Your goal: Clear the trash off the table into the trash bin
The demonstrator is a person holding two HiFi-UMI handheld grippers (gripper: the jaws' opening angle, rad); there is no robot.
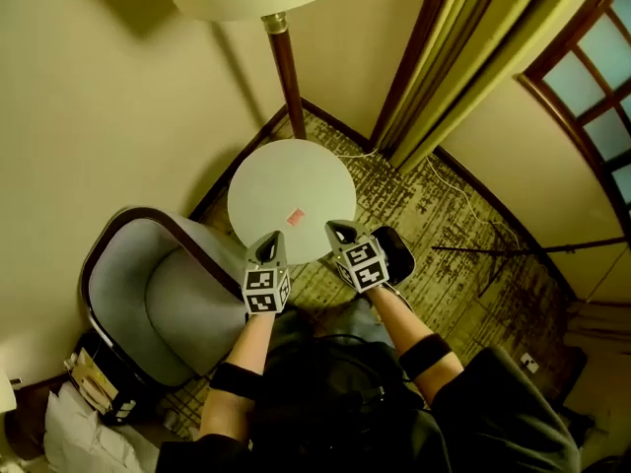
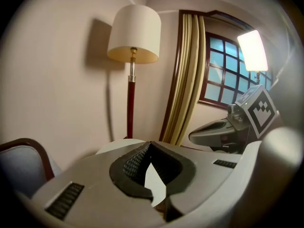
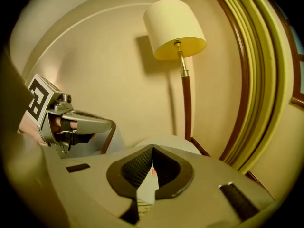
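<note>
A small red scrap [image 1: 296,217] lies near the middle of the round white table [image 1: 266,180]. In the right gripper view the scrap [image 3: 153,172] shows as a sliver just beyond my closed jaws. Both grippers hover side by side over the table's near edge and point at it. My left gripper [image 1: 268,245] is shut with nothing in it, its tips meeting [image 2: 149,144]. My right gripper [image 1: 339,231] is likewise shut and empty [image 3: 153,147]. Each shows in the other's view: the right gripper [image 2: 194,137] and the left gripper [image 3: 111,124]. No bin is clearly in view.
A grey armchair [image 1: 158,304] with a dark wooden frame stands left of the table. A floor lamp [image 1: 286,67] rises behind it, against the wall. Curtains [image 1: 444,57] and a window [image 1: 601,77] are at the right. A white cable [image 1: 449,190] crosses the patterned carpet. Bags [image 1: 89,402] sit at lower left.
</note>
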